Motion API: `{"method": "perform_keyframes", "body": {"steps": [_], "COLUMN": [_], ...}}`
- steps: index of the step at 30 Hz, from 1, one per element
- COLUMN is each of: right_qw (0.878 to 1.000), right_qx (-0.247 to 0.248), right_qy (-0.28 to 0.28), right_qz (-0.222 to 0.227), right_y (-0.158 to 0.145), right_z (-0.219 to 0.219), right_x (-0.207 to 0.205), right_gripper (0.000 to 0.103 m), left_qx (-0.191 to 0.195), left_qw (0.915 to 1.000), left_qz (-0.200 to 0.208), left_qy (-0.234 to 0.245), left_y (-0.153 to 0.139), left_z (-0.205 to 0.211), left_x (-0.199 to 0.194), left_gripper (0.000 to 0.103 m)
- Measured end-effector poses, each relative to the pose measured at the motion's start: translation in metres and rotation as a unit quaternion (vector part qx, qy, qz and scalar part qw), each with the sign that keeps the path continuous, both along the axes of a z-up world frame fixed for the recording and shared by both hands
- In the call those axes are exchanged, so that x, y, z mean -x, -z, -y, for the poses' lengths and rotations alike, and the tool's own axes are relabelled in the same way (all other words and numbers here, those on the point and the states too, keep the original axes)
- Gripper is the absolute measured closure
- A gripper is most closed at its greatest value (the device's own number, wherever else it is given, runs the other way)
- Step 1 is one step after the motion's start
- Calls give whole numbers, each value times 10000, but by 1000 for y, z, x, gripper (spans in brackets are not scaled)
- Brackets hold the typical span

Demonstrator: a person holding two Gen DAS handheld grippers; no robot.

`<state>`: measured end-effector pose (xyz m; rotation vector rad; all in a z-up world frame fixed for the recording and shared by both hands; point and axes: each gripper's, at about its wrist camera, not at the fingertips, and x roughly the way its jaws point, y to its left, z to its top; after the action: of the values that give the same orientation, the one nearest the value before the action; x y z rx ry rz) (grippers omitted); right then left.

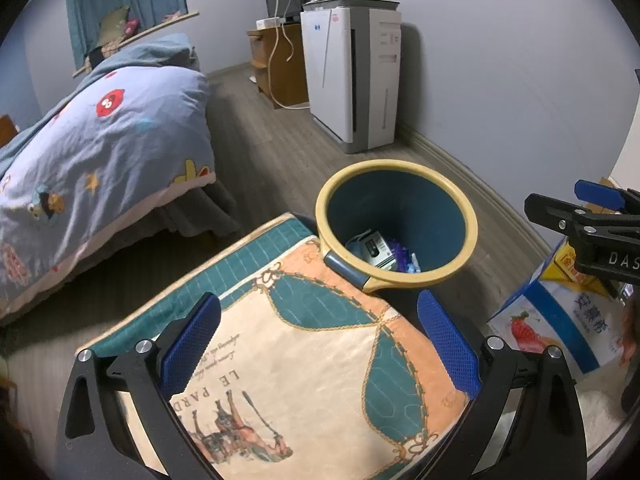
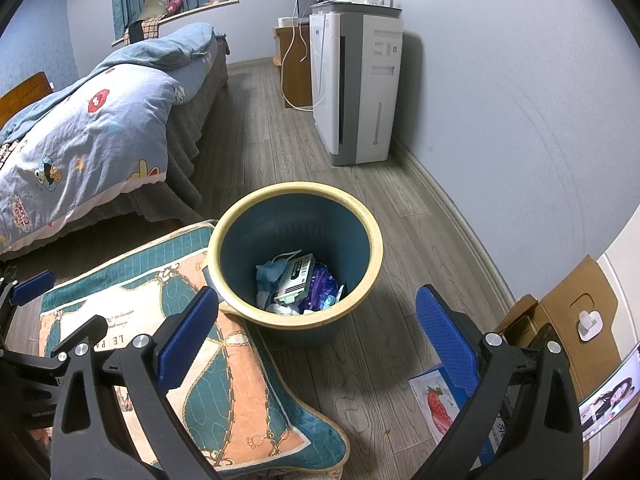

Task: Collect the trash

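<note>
On the grey wood floor (image 2: 320, 140) beside the bed (image 1: 100, 140) stands a blue bin (image 2: 296, 252) with a yellow rim, its near edge touching a printed cushion (image 1: 320, 360). Bin holds trash (image 2: 298, 284): a white/green printed pack, blue crumpled material, purple wrapper; items at the bottom overlap, can't separate them further. Left gripper (image 1: 320, 344) hovers over the cushion, jaws spread wide, nothing between the blue pads. Right gripper (image 2: 318, 336) also wide open, empty, aimed at the floor just in front of the bin. Strawberry carton (image 2: 438, 404) lies on the floor by the right gripper's right finger, partly hidden behind it; in the left wrist view the same carton (image 1: 560, 320) sits below the right gripper's body, top cut off by it, so contact between them can't be judged. Cardboard box (image 2: 560, 304) at right edge, interior mostly out of frame. Phone or screen at the far right edge of the right wrist view, cut off. White air purifier (image 1: 356, 76) against the wall with a router on top, wooden cabinet behind it half occluded. Fisheye edges are dark; the left gripper's body (image 2: 24, 360) shows only partly at the left border.
</note>
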<state>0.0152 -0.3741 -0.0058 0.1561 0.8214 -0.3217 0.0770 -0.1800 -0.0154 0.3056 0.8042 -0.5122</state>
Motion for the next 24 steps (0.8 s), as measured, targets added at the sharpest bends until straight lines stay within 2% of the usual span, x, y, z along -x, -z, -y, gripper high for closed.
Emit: {"method": "perform_keyframes", "body": {"steps": [17, 24], "right_qw": [10000, 10000], "right_qx": [-11, -27], "right_qy": [-3, 8], "right_qz": [-1, -12], "right_y": [0, 1], "right_z": [1, 2], "right_x": [0, 1], "right_gripper": [6, 6], "left_qx": [45, -60], "left_qw": [9999, 9999], "left_qz": [3, 30], "left_qy": [140, 123], "left_y": [-1, 0], "left_z": [-2, 0], "left_x": [1, 2], "left_gripper": [5, 5]}}
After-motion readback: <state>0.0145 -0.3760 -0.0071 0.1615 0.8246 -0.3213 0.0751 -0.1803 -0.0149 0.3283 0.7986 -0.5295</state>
